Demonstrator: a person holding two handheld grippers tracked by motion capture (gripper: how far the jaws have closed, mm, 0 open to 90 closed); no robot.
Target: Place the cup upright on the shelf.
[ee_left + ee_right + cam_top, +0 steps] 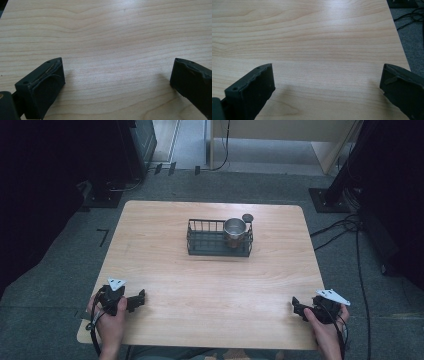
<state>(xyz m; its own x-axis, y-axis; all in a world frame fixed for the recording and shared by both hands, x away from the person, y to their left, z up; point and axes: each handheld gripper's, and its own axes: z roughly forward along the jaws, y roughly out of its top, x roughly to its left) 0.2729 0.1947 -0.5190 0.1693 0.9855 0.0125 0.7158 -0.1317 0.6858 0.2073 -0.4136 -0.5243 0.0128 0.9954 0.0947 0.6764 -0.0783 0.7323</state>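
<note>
Steel cup (234,232) upright, mouth up, in right end of wire basket (210,242) (long axis left-right) mid-counter (210,290); left gripper (141,297) and right gripper (295,306) both spread wide, empty, at near corners.

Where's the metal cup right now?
In the high view, the metal cup stands in the right end of the wire basket, mid-table toward the far edge, a small dark lid just behind.

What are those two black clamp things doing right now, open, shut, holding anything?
Left gripper: open, holding nothing, above the bare light wooden table.
Right gripper: open, holding nothing, near the table's right edge.
</note>
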